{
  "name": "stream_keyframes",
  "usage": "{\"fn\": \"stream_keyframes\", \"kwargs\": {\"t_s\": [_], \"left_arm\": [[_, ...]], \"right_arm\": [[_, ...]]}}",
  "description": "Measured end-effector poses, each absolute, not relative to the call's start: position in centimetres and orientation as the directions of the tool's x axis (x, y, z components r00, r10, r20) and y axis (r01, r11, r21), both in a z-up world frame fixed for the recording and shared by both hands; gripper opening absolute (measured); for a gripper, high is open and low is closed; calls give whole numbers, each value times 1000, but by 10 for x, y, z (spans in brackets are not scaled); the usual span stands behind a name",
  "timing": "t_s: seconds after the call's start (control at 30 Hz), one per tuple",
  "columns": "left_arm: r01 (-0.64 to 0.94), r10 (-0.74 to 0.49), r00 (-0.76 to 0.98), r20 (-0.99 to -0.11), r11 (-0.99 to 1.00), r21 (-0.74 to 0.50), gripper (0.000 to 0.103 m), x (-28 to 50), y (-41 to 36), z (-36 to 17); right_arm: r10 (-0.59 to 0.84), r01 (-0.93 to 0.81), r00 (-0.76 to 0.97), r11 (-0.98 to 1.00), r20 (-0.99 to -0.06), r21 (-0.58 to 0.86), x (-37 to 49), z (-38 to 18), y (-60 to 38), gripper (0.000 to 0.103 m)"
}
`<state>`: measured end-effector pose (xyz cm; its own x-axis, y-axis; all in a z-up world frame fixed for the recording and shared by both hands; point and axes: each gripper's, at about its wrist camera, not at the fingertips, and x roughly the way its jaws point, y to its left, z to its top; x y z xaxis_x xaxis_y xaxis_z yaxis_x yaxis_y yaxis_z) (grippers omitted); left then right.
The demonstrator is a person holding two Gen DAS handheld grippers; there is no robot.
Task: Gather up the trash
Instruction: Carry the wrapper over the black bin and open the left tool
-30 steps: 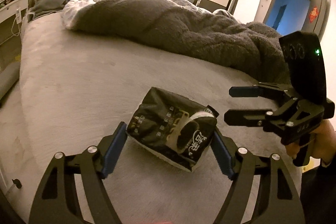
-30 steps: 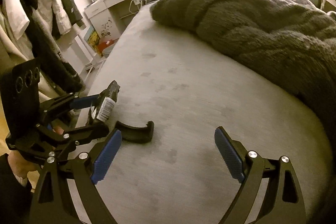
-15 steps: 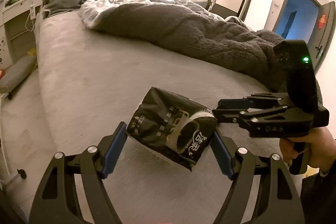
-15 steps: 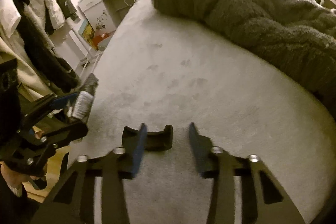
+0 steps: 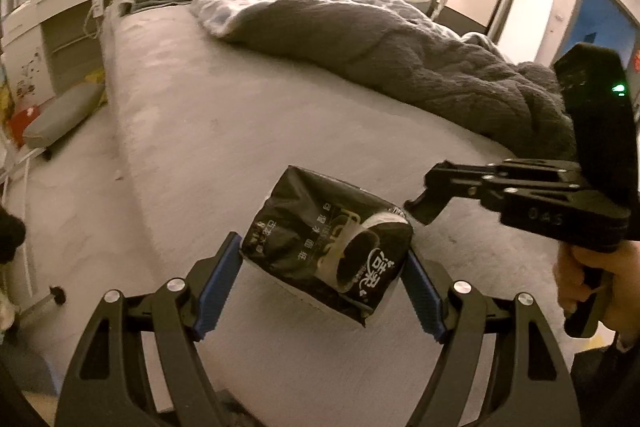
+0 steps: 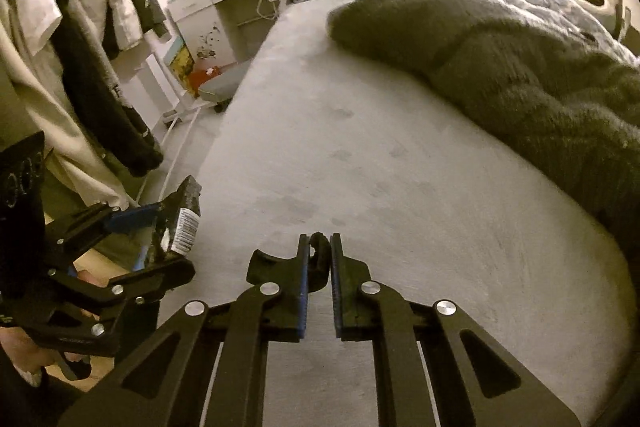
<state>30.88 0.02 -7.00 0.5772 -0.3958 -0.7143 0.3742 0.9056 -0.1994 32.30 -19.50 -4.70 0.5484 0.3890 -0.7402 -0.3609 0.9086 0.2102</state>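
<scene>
Both tools are matte black, built of flat, cut-out linkage arms joined by round silver screws. The left gripper (image 5: 322,281) carries ribbed blue pads (image 5: 216,285) on the inner faces of its fingers, and so does the right gripper (image 6: 319,259). A tall black housing with a small green light (image 5: 619,89) tops the right tool, whose body bears faint embossed digits. Dark sleeves cover both wrists.
</scene>
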Motion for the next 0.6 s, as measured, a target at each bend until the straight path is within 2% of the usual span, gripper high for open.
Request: {"fn": "stream_keyframes", "kwargs": {"t_s": [0.6], "left_arm": [[215,-256,619,-742,965,-153,79,255,50,-59]], "right_arm": [[501,-509,561,836,-659,203,290,-6,-127,10]]}}
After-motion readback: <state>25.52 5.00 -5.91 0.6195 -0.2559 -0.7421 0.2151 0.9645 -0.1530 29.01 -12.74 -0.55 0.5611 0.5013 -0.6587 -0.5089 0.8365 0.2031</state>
